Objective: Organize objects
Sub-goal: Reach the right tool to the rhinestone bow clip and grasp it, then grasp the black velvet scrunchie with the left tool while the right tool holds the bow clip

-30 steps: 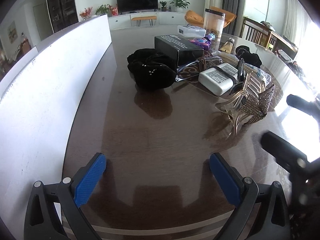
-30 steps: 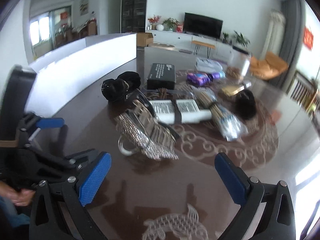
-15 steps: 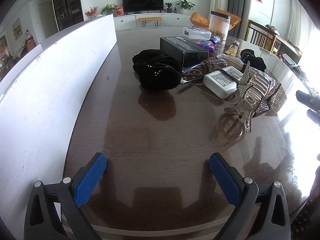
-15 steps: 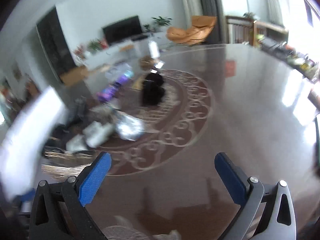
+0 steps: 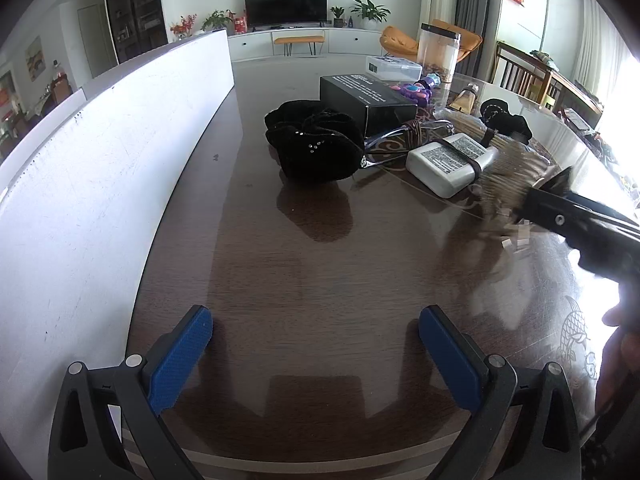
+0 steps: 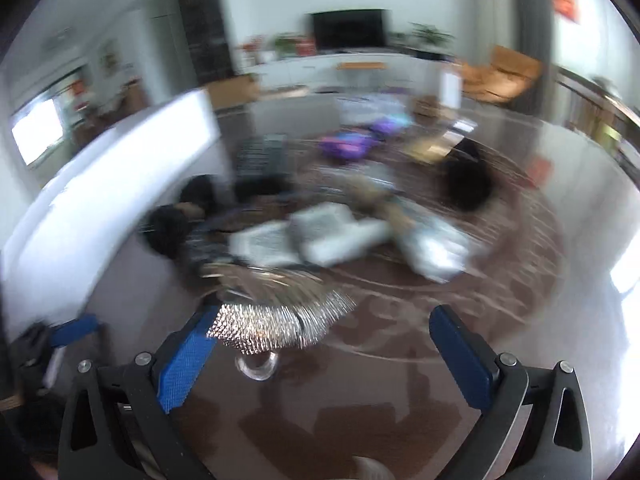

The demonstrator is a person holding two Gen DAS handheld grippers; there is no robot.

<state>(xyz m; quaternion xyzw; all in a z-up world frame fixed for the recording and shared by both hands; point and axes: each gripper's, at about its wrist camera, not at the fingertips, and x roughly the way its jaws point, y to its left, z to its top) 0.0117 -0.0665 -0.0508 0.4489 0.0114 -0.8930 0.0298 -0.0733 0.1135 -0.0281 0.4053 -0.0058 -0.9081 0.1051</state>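
Observation:
A glittery clear hair claw clip [image 6: 276, 320] lies on the dark table between my right gripper's [image 6: 320, 348] open fingers, close to the left pad [image 6: 186, 356]; the view is motion-blurred. In the left wrist view the clip [image 5: 506, 184] is a blur beside the right gripper's black body [image 5: 580, 220]. My left gripper [image 5: 316, 356] is open and empty over bare table. A black velvet scrunchie [image 5: 316, 148], a white charger block [image 5: 448, 160] and a black box [image 5: 366, 100] lie further back.
A white board [image 5: 100, 152] walls the table's left side. Behind the clutter are a purple toy [image 5: 416, 90], a clear jar [image 5: 438, 52], a white case [image 5: 392, 67] and another black hair piece [image 5: 504, 120]. The table [image 5: 320, 272] has a patterned centre.
My right gripper swung away to the right, then back toward the clutter, and now has the hair claw clip between its fingers. My left gripper stayed nearly still.

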